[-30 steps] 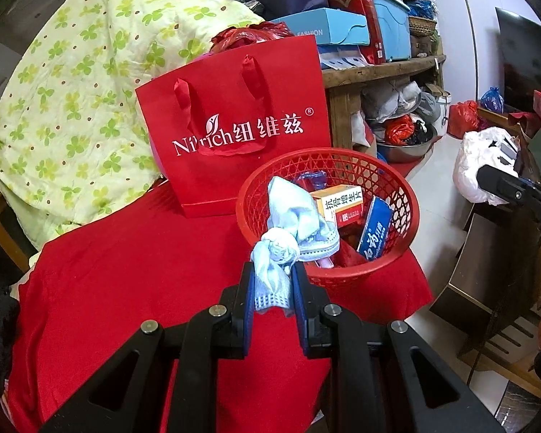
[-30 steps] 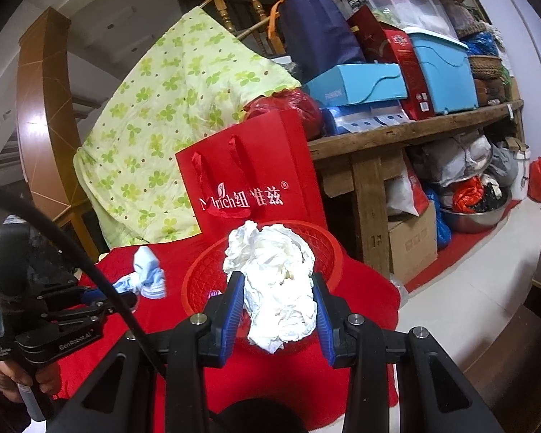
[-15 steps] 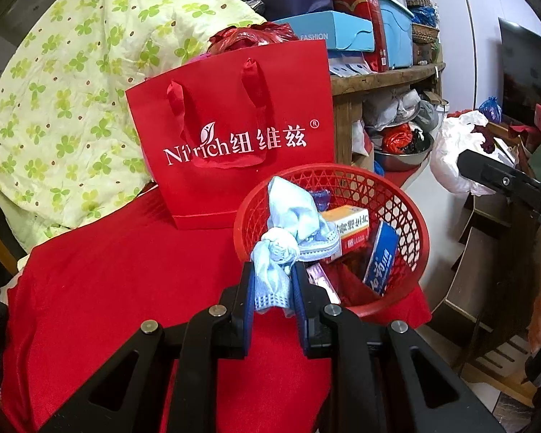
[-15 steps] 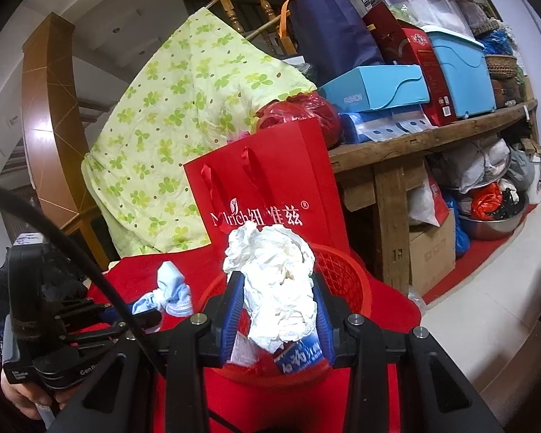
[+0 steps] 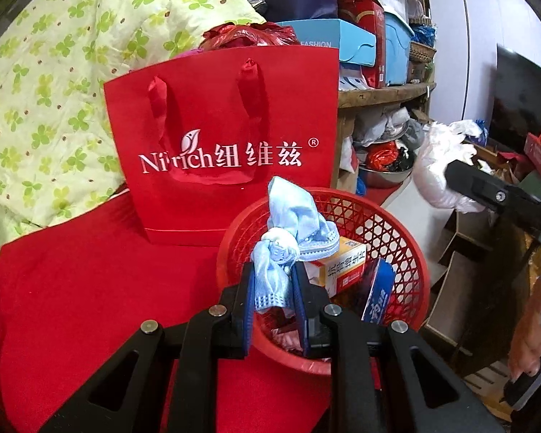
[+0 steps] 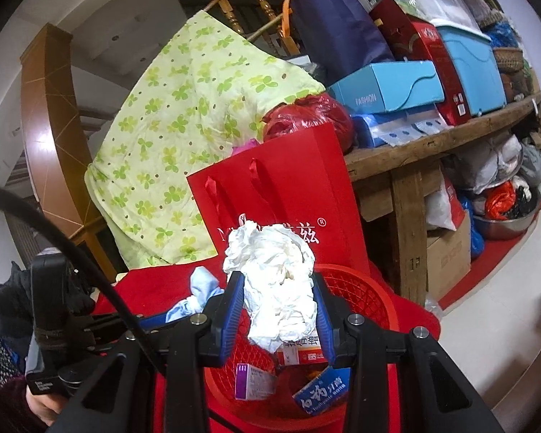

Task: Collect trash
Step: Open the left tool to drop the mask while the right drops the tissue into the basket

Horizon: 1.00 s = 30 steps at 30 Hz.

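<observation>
A red mesh basket (image 5: 386,227) (image 6: 360,292) stands on a red cloth (image 5: 72,306) and holds a white-and-orange box (image 5: 342,265), a blue toothpaste box (image 6: 322,389) and a purple box (image 6: 252,382). My left gripper (image 5: 273,285) is shut on a crumpled light-blue face mask (image 5: 292,223), held over the basket's near-left rim. My right gripper (image 6: 279,315) is shut on a wad of white tissue (image 6: 276,281) above the basket's inside. In the right wrist view the left gripper's fingers (image 6: 151,319) and the mask (image 6: 198,290) show at the left.
A red paper gift bag (image 5: 227,137) stands right behind the basket. A green-patterned quilt (image 5: 47,83) lies at the left. A wooden shelf (image 6: 432,144) loaded with boxes is at the right, with bags and a metal bowl (image 6: 505,220) under it.
Both grippers have moved closer to the basket with their loads. The basket now lies under the fingers, and the tissue is over its inside instead of short of it.
</observation>
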### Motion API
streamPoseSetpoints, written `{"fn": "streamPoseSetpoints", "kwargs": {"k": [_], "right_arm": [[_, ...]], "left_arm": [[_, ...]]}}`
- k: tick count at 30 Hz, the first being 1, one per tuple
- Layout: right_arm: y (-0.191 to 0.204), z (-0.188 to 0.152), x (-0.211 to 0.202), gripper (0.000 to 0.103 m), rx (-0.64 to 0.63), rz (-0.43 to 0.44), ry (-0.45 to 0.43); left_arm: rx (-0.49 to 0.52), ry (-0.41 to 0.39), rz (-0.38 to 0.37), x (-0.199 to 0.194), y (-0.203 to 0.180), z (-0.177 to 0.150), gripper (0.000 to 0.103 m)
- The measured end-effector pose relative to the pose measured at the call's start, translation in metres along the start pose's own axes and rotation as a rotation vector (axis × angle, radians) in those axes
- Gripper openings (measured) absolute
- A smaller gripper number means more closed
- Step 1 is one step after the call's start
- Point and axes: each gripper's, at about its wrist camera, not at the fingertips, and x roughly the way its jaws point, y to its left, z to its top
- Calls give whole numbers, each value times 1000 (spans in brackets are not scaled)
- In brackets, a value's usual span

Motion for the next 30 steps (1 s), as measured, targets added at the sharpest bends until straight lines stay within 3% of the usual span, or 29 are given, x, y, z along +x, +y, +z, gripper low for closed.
{"fn": "streamPoseSetpoints", "kwargs": {"k": [22,28,29,30], "right_arm": [[-43,-19,77,42,95,-83,134],[-51,-26,86,55,129,-87,156],[-52,-27,87,62,135,-89,157],[-53,-27,87,66,144,-90,153]], "left_arm": [[-1,26,-50,52,-1,-6,22],[-8,29,-71,60,1,-9,23],[-10,29,-79,60,2,-9,31],[-13,28,-84,60,2,-10,48]]}}
